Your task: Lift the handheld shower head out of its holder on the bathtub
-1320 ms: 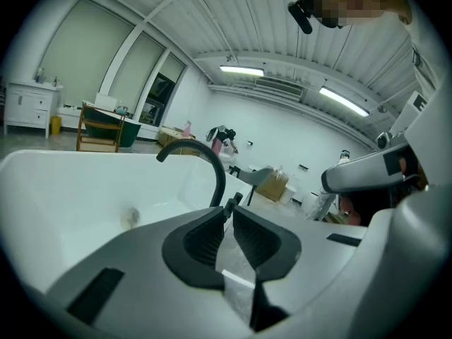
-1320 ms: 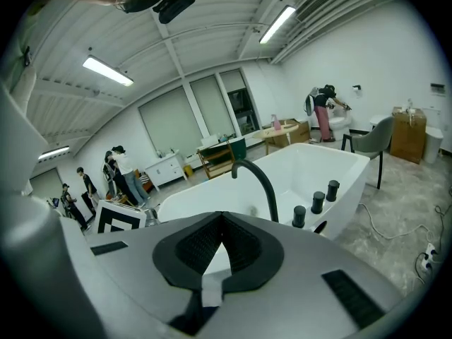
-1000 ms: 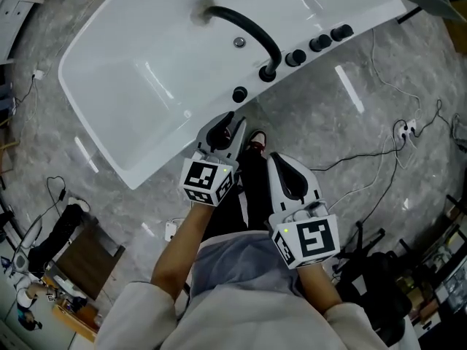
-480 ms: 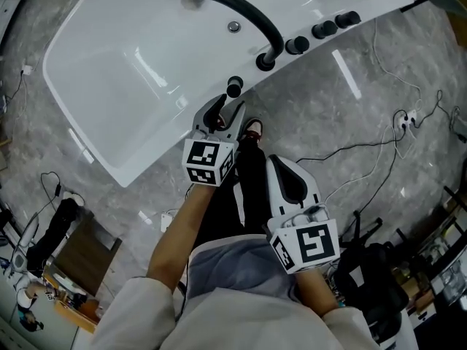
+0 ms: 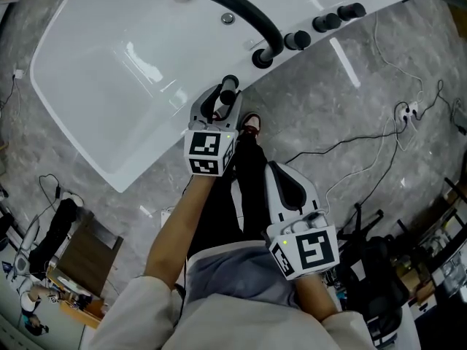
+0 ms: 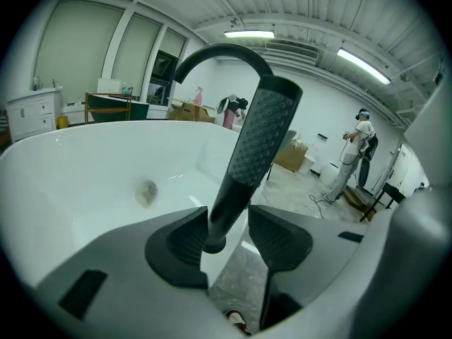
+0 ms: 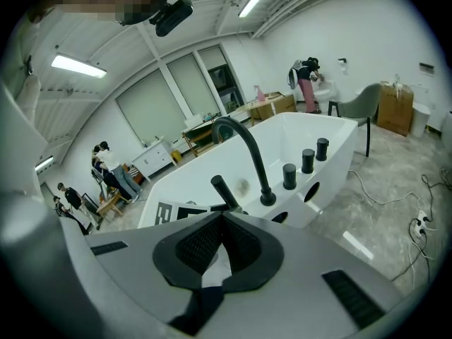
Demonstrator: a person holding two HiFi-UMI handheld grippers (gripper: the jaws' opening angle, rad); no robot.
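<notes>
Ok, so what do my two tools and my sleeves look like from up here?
The left tool and right tool are glossy white, tapered shells with black textured pads set inside the jaws. A white cube printed with black square markers sits at the back of each. The sleeves are pale cream and loose.
</notes>
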